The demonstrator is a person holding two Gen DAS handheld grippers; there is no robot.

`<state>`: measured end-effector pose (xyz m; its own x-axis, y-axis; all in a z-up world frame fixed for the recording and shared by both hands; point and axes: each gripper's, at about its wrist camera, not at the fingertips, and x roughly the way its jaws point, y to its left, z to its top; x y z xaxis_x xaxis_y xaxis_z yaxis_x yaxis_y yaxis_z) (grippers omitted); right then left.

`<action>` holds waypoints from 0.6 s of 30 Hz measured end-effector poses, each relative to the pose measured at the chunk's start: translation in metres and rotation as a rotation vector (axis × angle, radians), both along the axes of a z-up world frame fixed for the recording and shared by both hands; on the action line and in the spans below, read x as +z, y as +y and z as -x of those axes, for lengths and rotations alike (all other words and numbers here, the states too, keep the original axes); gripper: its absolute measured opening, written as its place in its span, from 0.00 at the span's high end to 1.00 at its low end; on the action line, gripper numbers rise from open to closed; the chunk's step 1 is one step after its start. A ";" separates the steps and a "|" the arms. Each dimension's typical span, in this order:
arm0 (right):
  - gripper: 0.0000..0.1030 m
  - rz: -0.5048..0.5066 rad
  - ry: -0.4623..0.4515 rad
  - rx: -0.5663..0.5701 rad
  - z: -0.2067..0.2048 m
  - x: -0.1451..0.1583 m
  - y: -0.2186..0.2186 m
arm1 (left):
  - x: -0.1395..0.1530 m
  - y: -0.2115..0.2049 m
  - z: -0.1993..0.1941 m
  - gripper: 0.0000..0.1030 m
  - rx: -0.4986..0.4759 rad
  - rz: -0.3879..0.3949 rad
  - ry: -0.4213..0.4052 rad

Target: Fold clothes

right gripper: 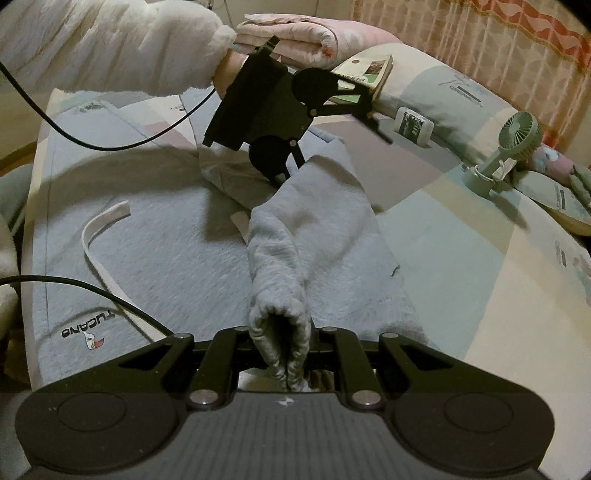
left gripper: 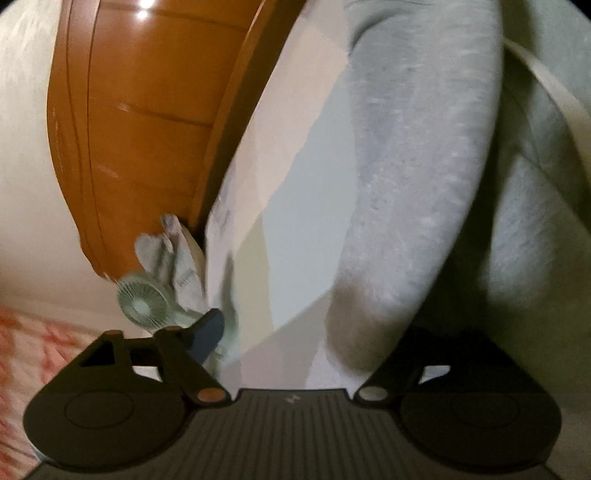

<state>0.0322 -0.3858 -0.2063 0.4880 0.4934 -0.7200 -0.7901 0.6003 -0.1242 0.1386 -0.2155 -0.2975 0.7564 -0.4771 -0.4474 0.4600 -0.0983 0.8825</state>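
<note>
A light grey sweatshirt [right gripper: 177,236] with a TUCANO logo and a white drawstring [right gripper: 98,254] lies on the bed. My right gripper [right gripper: 286,363] is shut on the sweatshirt's sleeve cuff [right gripper: 284,325], and the sleeve runs away from it across the body. My left gripper [right gripper: 332,140] shows in the right wrist view above the sleeve's far end; one finger touches the fabric and the other stands well apart over the bed, so it is open. In the left wrist view the grey sleeve [left gripper: 413,177] fills the middle and covers the right finger.
The bed has a pastel patchwork sheet [right gripper: 461,251]. A small green fan [right gripper: 513,147], a book [right gripper: 369,74], a small box [right gripper: 412,123], pillows and a folded pink quilt [right gripper: 295,33] lie at the far side. Black cables [right gripper: 110,146] cross the left. A wooden headboard [left gripper: 147,129] shows.
</note>
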 end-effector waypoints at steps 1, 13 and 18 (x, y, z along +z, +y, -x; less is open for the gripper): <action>0.84 -0.003 0.003 -0.005 -0.001 -0.001 -0.001 | -0.002 0.000 0.001 0.57 0.002 -0.008 0.022; 0.84 -0.123 -0.009 -0.130 -0.009 0.019 -0.028 | 0.025 -0.006 0.020 0.92 0.052 -0.069 0.072; 0.84 -0.167 -0.036 -0.188 -0.013 0.037 -0.042 | 0.060 0.008 0.047 0.92 0.077 -0.060 0.059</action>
<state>0.0449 -0.4276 -0.1695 0.6060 0.5024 -0.6167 -0.6597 0.7507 -0.0366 0.0914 -0.2079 -0.2373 0.7613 -0.3893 -0.5185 0.5192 -0.1129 0.8472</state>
